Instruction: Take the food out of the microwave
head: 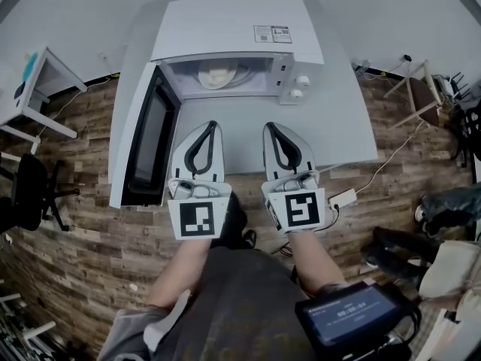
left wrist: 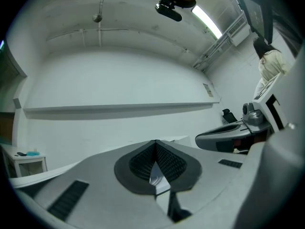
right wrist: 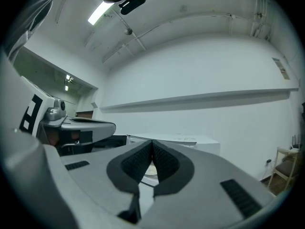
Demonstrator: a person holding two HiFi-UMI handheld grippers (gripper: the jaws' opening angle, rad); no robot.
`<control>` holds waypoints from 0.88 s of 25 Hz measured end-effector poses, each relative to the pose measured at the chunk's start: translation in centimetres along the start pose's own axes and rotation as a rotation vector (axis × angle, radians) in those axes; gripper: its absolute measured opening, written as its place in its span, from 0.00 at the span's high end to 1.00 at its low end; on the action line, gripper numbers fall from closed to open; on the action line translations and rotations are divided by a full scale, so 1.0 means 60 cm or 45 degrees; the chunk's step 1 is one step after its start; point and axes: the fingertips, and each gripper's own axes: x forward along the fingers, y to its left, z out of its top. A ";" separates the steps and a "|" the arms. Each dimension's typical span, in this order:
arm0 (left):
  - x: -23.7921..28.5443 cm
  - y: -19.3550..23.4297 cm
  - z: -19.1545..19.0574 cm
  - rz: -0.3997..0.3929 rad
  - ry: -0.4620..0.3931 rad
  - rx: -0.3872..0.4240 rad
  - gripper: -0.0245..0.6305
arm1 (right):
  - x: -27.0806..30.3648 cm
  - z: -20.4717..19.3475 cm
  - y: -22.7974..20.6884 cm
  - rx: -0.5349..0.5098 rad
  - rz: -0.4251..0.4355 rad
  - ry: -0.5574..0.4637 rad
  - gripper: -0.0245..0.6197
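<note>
Approach: plate of food (head: 218, 74) is seen untouched in far open microwave (head: 237, 28). Jaws of left gripper (head: 213, 125) and right gripper (head: 269, 126) are held closed, empty; opening is needed next.

A pale grey table (head: 353, 126) stands on a wood-plank floor (head: 83, 232). Only a white microwave (head: 233, 28) sits on it, at the far edge, left of the middle. Its door (head: 146, 138) is swung open toward the near side, along the table's left edge. The rest of the tabletop is bare grey surface. On the floor, a small white side table (head: 37, 89) and a black chair (head: 26, 194) stand to the left, a wooden stool (head: 417, 96) to the far right, and a white adapter (head: 344, 198) with its cable lies just off the table's near right corner.
</note>
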 end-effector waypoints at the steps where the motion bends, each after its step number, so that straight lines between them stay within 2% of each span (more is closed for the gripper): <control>1: 0.010 0.004 -0.005 0.001 0.004 -0.008 0.95 | 0.010 -0.003 -0.004 0.000 0.003 0.004 0.95; 12: 0.120 0.065 -0.068 0.015 0.081 -0.021 0.95 | 0.160 -0.033 -0.035 0.031 0.049 0.020 0.95; 17: 0.155 0.106 -0.099 0.034 0.107 -0.024 0.95 | 0.227 -0.063 -0.024 0.047 0.092 0.048 0.95; 22: 0.179 0.133 -0.123 0.057 0.138 -0.032 0.95 | 0.275 -0.064 -0.012 0.037 0.141 0.024 0.95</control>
